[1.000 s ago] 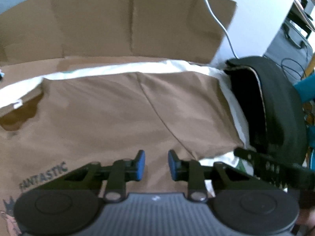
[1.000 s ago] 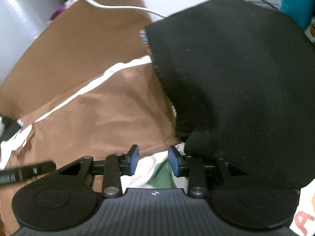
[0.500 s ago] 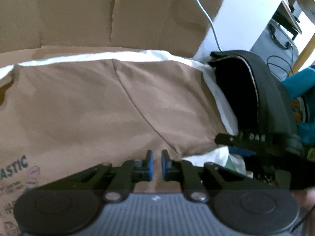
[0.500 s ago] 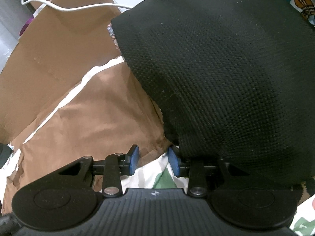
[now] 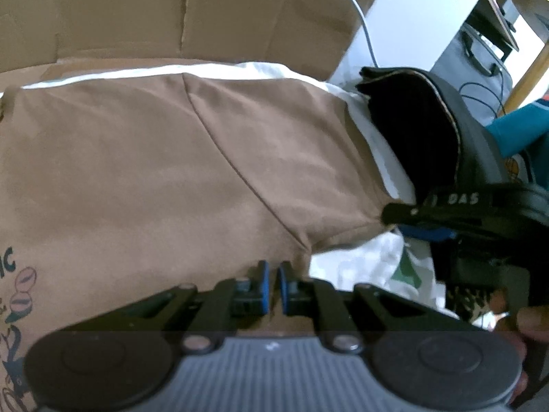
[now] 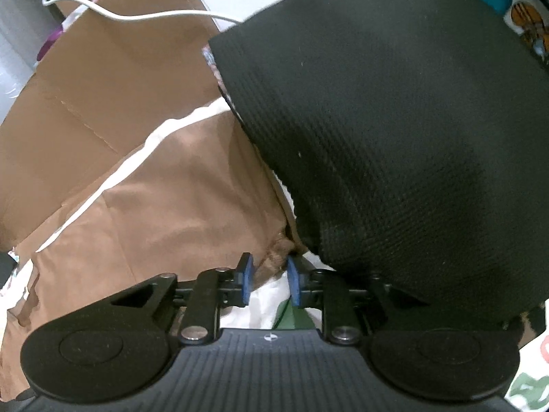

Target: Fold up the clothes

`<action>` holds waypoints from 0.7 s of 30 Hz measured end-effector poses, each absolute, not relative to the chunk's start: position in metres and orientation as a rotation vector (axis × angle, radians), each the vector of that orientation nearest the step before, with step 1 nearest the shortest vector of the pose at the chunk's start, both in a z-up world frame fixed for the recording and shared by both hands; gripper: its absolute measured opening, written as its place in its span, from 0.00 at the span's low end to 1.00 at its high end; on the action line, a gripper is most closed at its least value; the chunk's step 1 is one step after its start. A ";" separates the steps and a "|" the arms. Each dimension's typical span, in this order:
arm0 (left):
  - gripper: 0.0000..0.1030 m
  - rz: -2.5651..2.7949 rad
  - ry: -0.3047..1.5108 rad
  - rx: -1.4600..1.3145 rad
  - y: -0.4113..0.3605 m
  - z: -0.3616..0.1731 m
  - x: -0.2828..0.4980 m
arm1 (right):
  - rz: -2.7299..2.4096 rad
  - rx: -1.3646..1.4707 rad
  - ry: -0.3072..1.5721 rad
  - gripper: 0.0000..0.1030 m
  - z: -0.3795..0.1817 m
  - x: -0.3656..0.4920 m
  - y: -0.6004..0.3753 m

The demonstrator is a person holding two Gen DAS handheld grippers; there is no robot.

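A brown T-shirt (image 5: 164, 171) with a dark print at its left lies flat on a white sheet (image 5: 360, 267). My left gripper (image 5: 271, 285) sits at the shirt's near edge. Its blue pads are almost together, with brown cloth pinched in the narrow gap. In the right wrist view the shirt's sleeve (image 6: 192, 206) runs up to a black mesh bulk. My right gripper (image 6: 269, 279) is at the sleeve's corner, its jaws closing. A bunched bit of brown cloth lies between the pads, which still stand apart. The right gripper (image 5: 408, 221) also shows at the sleeve end in the left wrist view.
A big black mesh-textured object (image 6: 394, 137) lies right against the sleeve and overhangs the right gripper. Brown cardboard (image 5: 188, 13) stands behind the shirt, crossed by a white cable (image 6: 144, 15). A hand (image 5: 528, 319), a teal item (image 5: 514, 130) and grey luggage (image 5: 480, 51) are at the right.
The left gripper has sunk to the shirt's near edge and its pads have come together on the cloth. The right gripper has narrowed and now has the sleeve corner between its pads.
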State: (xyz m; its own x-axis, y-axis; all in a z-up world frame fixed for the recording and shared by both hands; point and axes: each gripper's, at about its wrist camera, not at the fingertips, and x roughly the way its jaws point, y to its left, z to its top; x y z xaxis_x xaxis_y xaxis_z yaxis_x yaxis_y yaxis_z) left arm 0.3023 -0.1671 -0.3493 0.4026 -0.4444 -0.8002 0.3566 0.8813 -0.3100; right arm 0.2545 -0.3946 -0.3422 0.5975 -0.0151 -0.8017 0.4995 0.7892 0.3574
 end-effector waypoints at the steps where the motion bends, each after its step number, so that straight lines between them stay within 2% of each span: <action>1: 0.07 -0.511 1.038 -0.097 -0.166 -0.349 0.302 | -0.319 0.610 0.895 0.31 -0.344 0.257 -0.394; 5: 0.07 -0.538 1.021 -0.107 -0.165 -0.345 0.300 | -0.333 0.653 0.908 0.30 -0.346 0.261 -0.401; 6: 0.07 -0.545 1.016 -0.105 -0.165 -0.344 0.298 | -0.333 0.670 0.906 0.24 -0.345 0.261 -0.403; 7: 0.07 -0.551 1.011 -0.101 -0.165 -0.342 0.297 | -0.330 0.680 0.901 0.11 -0.343 0.262 -0.405; 8: 0.07 -0.554 1.009 -0.097 -0.166 -0.342 0.297 | -0.325 0.682 0.892 0.10 -0.340 0.263 -0.406; 13: 0.07 -0.564 1.005 -0.086 -0.171 -0.341 0.298 | -0.267 0.623 0.813 0.06 -0.316 0.266 -0.400; 21: 0.07 -0.591 0.982 -0.050 -0.182 -0.342 0.305 | -0.159 0.532 0.734 0.06 -0.286 0.272 -0.391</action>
